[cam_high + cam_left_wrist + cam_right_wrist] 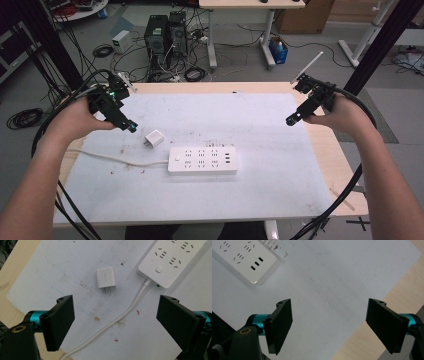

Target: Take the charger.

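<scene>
both forearms reach in low, the left gripper (131, 127) and right gripper (291, 120) held above the white sheet (280, 165), jaws spread wide and empty. between them lies a white power strip (202, 160); a small white charger (106, 277), prongs showing, sits just beside its cord (120, 317).

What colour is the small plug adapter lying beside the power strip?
White, with two metal prongs; the plug adapter shows best in the left gripper view.

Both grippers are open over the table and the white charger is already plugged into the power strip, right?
Not quite. The white charger is not plugged in; the left gripper view shows it lying loose on the table beside the power strip, prongs exposed. Both the left gripper and right gripper are open.
</scene>
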{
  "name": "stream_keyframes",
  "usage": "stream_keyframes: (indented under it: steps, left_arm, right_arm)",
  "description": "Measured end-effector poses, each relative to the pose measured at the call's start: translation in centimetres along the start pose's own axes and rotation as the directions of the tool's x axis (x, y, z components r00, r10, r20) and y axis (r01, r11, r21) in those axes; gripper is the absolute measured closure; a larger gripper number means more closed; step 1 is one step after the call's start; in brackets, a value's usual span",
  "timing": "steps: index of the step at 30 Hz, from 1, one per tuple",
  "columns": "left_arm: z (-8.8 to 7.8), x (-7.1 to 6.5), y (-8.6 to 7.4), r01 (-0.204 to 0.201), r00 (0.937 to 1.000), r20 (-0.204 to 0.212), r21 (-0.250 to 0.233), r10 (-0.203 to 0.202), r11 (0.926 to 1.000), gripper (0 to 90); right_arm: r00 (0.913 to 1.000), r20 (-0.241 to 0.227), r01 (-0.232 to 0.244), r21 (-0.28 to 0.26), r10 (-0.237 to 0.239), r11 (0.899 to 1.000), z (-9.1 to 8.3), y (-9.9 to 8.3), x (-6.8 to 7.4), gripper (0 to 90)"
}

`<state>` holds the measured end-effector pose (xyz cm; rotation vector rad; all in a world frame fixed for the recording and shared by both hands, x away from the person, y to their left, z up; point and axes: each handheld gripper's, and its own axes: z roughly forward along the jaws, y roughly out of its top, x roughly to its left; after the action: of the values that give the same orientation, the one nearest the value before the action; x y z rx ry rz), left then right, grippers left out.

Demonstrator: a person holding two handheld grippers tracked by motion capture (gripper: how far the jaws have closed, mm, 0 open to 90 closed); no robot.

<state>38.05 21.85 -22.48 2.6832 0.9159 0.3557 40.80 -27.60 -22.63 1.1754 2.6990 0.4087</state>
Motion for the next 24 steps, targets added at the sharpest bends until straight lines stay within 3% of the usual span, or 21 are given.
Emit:
stream_keyframes:
  steps: [5,11,12,24]
  left_arm:
    - [0.3,0.1,0.1,0.007,1.0000,0.007,-0.005,-0.007,1.0000,15.0]
    - [1.8,0.7,0.5,0.008,0.9995,0.032,-0.010,-0.008,0.9999,15.0]
    - [3.5,1.0,0.9,0.027,0.9993,0.028,-0.016,-0.026,0.9995,15.0]
    - [9.4,2.2,1.4,0.044,0.9986,0.029,0.010,-0.044,0.9990,15.0]
  right_arm:
    - [1.0000,0.002,-0.009,-0.008,0.009,1.000,-0.3,-0.4,0.0,20.8]
    - [0.9999,0.007,-0.009,-0.003,0.009,1.000,-0.4,-0.6,0.1,20.9]
    - [0.9999,0.011,-0.009,0.004,0.009,1.000,-0.3,-0.6,0.1,20.9]
    - [0.9999,0.015,0.004,0.001,-0.004,1.000,0.6,-0.8,-0.3,20.8]
